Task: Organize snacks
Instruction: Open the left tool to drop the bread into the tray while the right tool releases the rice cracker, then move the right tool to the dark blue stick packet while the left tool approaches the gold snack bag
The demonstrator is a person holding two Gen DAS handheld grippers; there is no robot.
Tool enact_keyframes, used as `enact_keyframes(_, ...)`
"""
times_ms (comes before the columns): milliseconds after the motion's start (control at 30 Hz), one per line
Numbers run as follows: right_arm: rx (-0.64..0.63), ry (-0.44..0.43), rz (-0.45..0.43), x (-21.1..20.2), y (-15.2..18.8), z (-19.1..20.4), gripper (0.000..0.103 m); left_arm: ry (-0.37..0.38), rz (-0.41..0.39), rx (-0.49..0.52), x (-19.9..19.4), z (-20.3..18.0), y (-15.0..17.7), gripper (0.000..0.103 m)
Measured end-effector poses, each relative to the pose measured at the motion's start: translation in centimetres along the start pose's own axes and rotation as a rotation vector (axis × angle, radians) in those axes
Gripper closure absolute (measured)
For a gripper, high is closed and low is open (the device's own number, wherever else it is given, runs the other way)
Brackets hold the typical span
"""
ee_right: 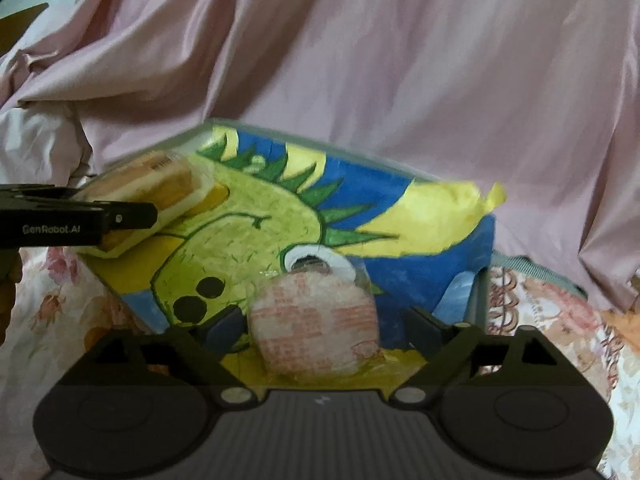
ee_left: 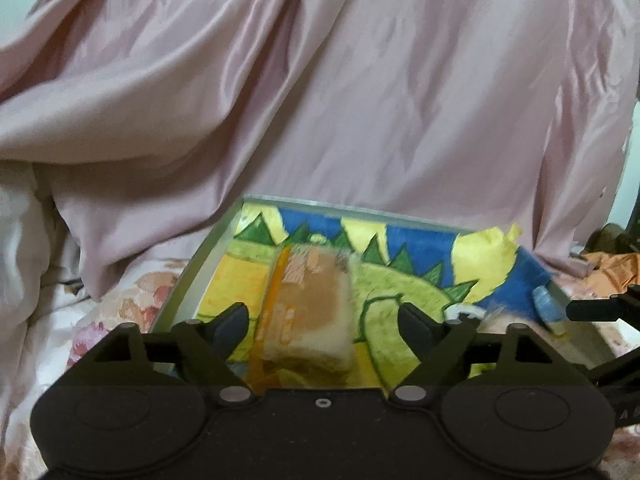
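While both spread wide, left claw (ee_left: 322,320) flanks sandwich pack (ee_left: 310,312), right claw (ee_right: 320,326) flanks round cake (ee_right: 314,320).

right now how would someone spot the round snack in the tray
Find the tray lined with a bright dinosaur drawing on the flowery bedspread. The round snack lies at its near edge, a clear-wrapped pale disc with red print; the other snack is a rectangular sandwich.

- Left wrist view looks forward and down, close over the tray (ee_left: 192,276), pink cloth (ee_left: 320,80) at 12 o'clock.
- Right wrist view sits equally close, facing likewise.
- Both share the painted tray liner (ee_right: 260,224).
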State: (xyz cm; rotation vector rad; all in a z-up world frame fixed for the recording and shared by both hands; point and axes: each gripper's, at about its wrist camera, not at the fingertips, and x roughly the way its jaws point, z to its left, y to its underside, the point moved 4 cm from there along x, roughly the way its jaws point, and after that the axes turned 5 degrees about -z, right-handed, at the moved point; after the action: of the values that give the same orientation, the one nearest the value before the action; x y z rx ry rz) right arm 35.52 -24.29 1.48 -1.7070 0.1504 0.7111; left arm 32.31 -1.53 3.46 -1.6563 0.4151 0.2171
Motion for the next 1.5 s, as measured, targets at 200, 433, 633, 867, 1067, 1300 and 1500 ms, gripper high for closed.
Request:
enact_keyframes(200,-0.021,0.021,-0.137,-3.6,-0.1,0.7,0.002,0.019,-0.076,0.007,-3.7,-2.0,-0.4,0.003)
enact_keyframes(433,0.010,0.053,-0.275,-9.3,0.6,1.5,0.000,0.033,-0.135,-0.013,-8.8,-3.7,0.3,0.001)
enact_keyframes(633,-0.009,0.063,-0.339,-13.4,2.4,3.1,0.000,0.037,-0.150,-0.021,-12.8,-4.2,2.5,0.001)
enact_keyframes(867,-0.032,0.045,-0.330,-16.8,5.4,5.9,0.000,0.038,-0.141,-0.010,-16.5,-4.2,5.6,0.001)
enact_keyframes(1067,-0.028,0.051,-0.304,-18.8,8.5,7.1,0.000,0.048,-0.085,0.008,-19.2,-3.9,9.0,0.001)
enact_keyframes(1300,0.001,0.073,-0.198,-19.3,12.9,7.6,0.000,0.074,0.045,0.023,-20.1,-4.1,12.9,0.001)
enact_keyframes(1500,0.043,0.094,-0.100,-18.8,16.1,7.7,0.000,0.124,0.135,0.051,-19.0,-5.0,14.6,0.001)
